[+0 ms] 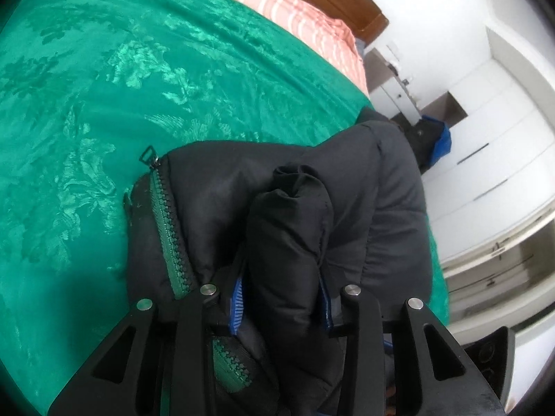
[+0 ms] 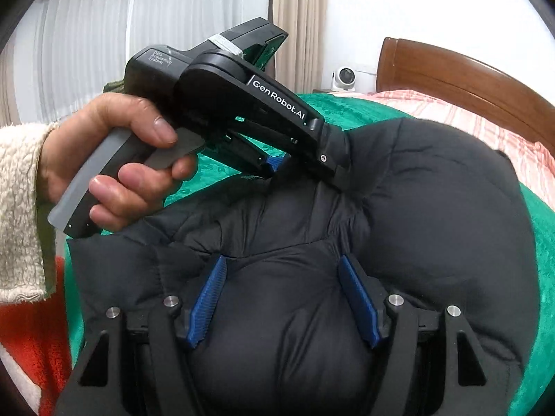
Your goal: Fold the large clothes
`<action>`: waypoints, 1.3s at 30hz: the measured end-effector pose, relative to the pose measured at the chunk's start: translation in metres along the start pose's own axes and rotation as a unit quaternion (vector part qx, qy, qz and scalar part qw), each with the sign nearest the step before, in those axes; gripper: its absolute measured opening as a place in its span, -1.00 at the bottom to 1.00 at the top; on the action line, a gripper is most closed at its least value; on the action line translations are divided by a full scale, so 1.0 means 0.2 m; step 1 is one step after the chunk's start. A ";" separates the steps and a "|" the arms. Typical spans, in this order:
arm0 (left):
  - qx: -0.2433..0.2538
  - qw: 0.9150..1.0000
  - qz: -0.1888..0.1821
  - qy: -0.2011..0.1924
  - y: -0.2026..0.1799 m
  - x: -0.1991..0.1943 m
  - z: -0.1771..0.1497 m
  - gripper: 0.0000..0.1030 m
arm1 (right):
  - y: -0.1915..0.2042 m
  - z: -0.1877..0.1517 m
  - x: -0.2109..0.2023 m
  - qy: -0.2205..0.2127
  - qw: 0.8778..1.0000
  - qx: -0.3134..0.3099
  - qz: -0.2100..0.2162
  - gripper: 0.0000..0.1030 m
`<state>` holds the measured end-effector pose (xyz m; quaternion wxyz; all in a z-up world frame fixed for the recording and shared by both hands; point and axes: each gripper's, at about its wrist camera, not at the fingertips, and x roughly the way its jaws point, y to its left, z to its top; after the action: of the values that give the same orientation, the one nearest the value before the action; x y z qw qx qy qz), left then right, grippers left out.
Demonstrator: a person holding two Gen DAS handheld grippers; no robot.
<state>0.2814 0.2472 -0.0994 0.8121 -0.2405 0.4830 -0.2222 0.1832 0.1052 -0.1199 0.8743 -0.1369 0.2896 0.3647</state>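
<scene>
Nearest in the left wrist view, the left gripper (image 1: 282,306) is clamped on a thick roll of the black puffer jacket (image 1: 284,215), which looks like a sleeve or a bunched fold, its blue pads (image 1: 237,303) pressed into the padding on both sides. Just beside that roll the jacket's green zipper (image 1: 171,228) runs up to its pull, lying exposed, so the front edge is not yet tucked in. In the right wrist view the right gripper (image 2: 282,300) straddles a fat bulge of the jacket (image 2: 433,190) with its blue pads (image 2: 357,300) sunk into the fabric on either side; it appears to be gripping that bulge with the jaws standing fairly wide. Further out, the person's left hand (image 2: 114,170) in a fleecy sleeve (image 2: 20,215) holds the other tool nose-down into the jacket. The garment lies heaped on the green bedspread (image 1: 86,104), near the bed's edge, with a pink striped sheet (image 1: 305,10) and wooden headboard (image 2: 461,76) beyond. My reading is that the fold is at an early-to-middle stage: fabric is gathered and held at two points, but the jacket is puffed and lumpy, with no flat, squared shape yet; flattening and the closing folds remain.
</scene>
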 end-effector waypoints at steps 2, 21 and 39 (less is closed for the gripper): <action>0.002 1.000 0.003 0.000 0.01 0.04 0.00 -0.28 | -0.01 -0.02 0.01 -0.002 1.000 0.005 0.001 0.32; 0.059 0.995 0.022 -0.073 -0.25 -0.47 -0.27 0.61 | -0.36 0.52 -0.37 -0.020 0.990 0.133 -0.041 0.49; 0.039 0.994 0.101 -0.036 -0.08 -0.15 -0.58 0.45 | -0.56 0.39 0.50 0.160 0.977 0.109 -0.093 0.51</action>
<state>0.1635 0.2316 -0.1182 0.8560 -0.1666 0.4662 -0.1492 0.3519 0.1189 -0.1152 0.8564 -0.1240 0.4497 0.2214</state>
